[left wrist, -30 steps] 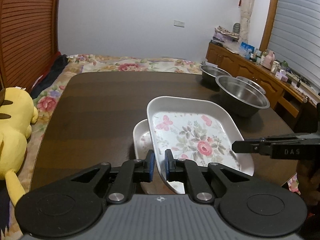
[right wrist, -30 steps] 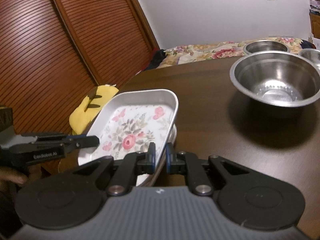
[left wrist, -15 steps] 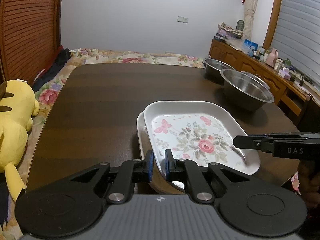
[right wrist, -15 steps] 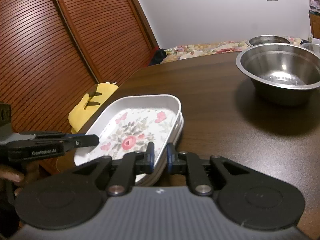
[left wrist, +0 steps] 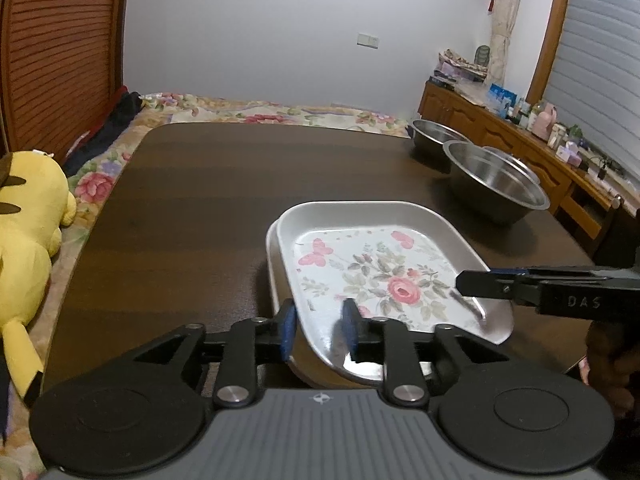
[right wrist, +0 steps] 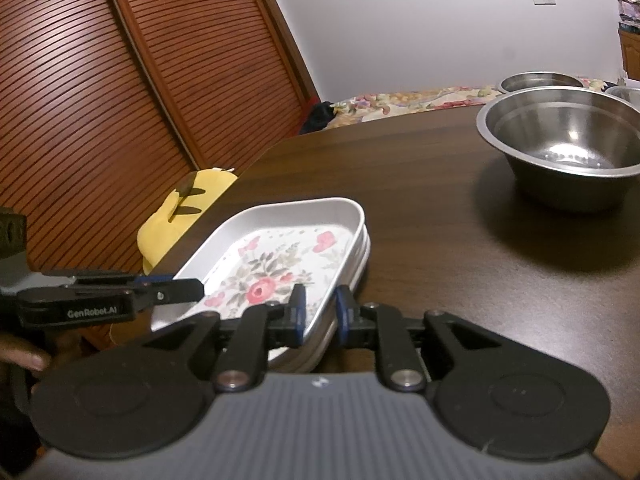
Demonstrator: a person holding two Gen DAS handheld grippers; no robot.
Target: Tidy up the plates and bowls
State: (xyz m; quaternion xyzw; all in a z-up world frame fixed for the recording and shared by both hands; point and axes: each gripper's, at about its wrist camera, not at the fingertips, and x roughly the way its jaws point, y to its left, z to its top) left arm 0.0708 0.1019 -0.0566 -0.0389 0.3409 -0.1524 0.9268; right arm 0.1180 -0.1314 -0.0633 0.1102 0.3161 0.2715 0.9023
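Plates with a rose and butterfly print (left wrist: 384, 280) lie stacked near the front edge of the table (left wrist: 208, 200), toward its right corner; the top plate sits in the ones under it, a little shifted to the right, so a strip of the lower rim shows on the left side. The left gripper (left wrist: 318, 326) stands at the near rim of the top plate with its jaws parted, the rim between the blue pads (left wrist: 287, 330) but not pinched. The right gripper (right wrist: 318, 312) is parted in the same way around the rim on its side of the stack.

I judge the step in hand is the letting go after the plate was set down. To do it well, both tools should draw back level, away from the rim, so no pad catches the edge and pulls the stack crooked toward the table's front edge.

Steel bowls (left wrist: 496, 184) wait near the right edge, well apart from the plates. A yellow plush toy (left wrist: 28, 216) lies off the table, beyond its left edge.
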